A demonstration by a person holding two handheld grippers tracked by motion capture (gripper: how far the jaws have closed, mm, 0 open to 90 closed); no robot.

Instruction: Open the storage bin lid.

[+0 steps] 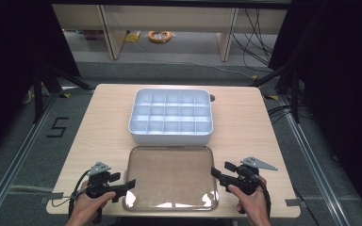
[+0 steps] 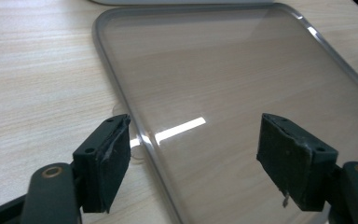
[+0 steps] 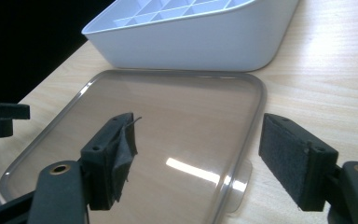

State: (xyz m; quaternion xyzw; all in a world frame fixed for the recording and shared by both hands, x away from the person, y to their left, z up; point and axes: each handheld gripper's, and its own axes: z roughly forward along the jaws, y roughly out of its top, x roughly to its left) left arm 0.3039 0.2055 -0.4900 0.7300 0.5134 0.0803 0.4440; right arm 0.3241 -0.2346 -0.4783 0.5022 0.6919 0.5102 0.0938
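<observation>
A clear plastic lid [image 1: 172,176] lies flat on the wooden table [image 1: 99,127], just in front of a white divided box [image 1: 171,115] with several empty compartments. My left gripper [image 1: 128,184] is open at the lid's near left edge, its jaws either side of the rim [image 2: 140,135]. My right gripper [image 1: 215,174] is open at the lid's right edge, jaws straddling the rim [image 3: 247,140] near a small tab [image 3: 240,184]. The lid [image 2: 233,93] shows a bright reflection. The white box [image 3: 191,39] rises beyond the lid [image 3: 168,126] in the right gripper view.
The table's front edge lies close under both hands [image 1: 87,209]. Bare wood runs along both sides of the box and lid. Beyond the table are floor rails, black stands [image 1: 42,84] and cables [image 1: 159,36].
</observation>
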